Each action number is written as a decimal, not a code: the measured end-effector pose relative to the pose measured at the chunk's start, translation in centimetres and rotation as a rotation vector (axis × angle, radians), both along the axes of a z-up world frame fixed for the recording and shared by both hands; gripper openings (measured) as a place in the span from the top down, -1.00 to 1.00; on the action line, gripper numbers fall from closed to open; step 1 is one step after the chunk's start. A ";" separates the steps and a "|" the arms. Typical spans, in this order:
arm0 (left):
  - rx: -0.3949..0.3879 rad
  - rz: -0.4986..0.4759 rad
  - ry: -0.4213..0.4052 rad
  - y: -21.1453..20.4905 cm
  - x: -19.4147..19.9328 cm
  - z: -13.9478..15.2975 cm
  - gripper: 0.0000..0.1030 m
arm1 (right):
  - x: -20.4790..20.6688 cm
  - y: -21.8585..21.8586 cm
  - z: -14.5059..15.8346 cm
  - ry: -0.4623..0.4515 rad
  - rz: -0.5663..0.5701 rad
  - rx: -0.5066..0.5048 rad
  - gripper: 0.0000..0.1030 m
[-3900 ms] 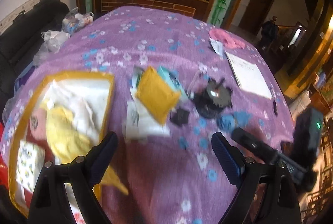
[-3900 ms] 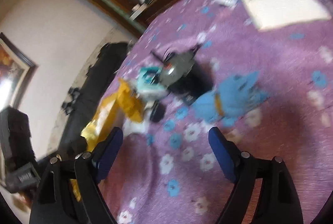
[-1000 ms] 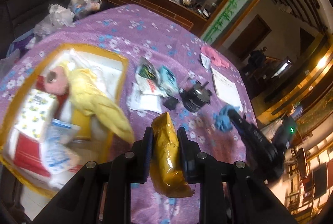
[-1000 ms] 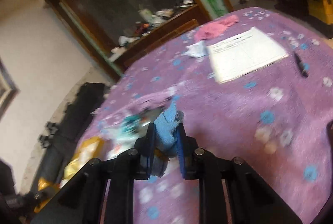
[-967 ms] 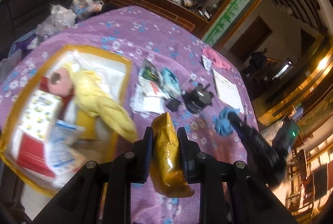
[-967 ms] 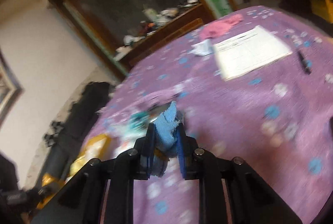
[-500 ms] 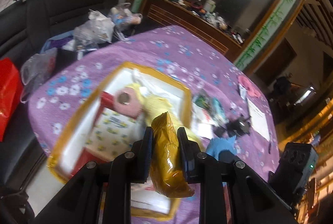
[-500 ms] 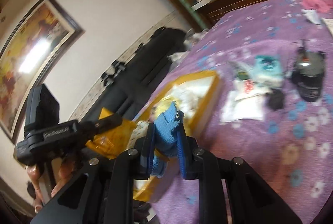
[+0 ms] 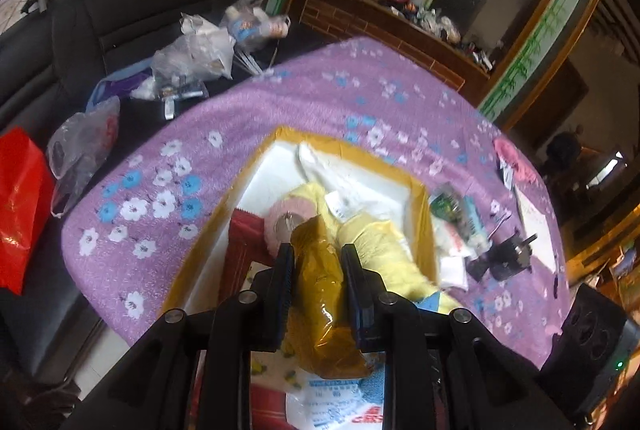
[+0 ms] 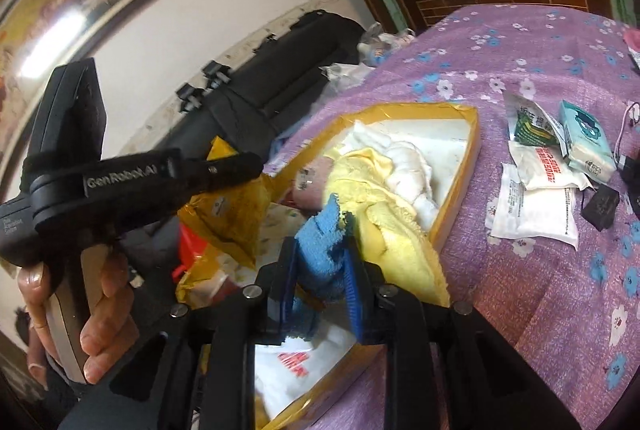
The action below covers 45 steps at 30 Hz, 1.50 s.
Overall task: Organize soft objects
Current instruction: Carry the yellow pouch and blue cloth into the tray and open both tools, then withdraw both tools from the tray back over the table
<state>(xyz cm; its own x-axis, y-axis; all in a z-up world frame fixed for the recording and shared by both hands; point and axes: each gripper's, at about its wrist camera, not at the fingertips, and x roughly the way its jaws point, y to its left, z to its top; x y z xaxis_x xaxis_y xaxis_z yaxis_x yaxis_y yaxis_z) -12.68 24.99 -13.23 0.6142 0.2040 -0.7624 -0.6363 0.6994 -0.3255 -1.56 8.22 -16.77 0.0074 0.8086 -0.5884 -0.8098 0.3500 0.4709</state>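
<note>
The yellow plastic packet (image 9: 324, 294) sits clamped between the pads of the left gripper (image 9: 318, 262), held above the yellow-rimmed box (image 9: 352, 146) at approx. the centre of the left wrist view. In the right wrist view the same packet (image 10: 224, 206) shows at 9 o'clock from the box centre, w/ a hand (image 10: 92, 306) on the left tool's handle.

The blue cloth (image 10: 324, 250) is between the fingers of the right gripper (image 10: 320, 258); its jaws are opening, but the cloth is still touching both pads. It hangs over the box (image 10: 460, 174), just in front of a yellow towel (image 10: 384, 198).

Inside the box: a pink roll (image 9: 288, 218), white cloth (image 10: 400, 154), a red pack (image 9: 240, 250).

At 3 o'clock of the box, on the purple flowered cover (image 10: 560, 290), lie white sachets (image 10: 536, 206), a teal tissue pack (image 10: 584, 142) and a green packet (image 10: 532, 126).

At 10 o'clock in the left view, plastic bags (image 9: 192, 54) lie on a black sofa (image 9: 120, 14).
</note>
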 end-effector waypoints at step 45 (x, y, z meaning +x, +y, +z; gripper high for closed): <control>0.140 -0.166 -0.035 -13.9 3.2 2.7 -0.48 | 10.1 -12.4 -4.1 -0.089 -0.366 -0.377 -0.70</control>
<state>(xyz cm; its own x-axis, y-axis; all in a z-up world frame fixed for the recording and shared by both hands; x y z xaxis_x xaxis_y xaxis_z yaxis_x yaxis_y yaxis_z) -9.52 11.11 -10.53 0.6738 0.2004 -0.7112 -0.4990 0.8333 -0.2379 8.53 -4.21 -20.86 0.3129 0.4762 -0.8218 -0.6341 0.7489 0.1925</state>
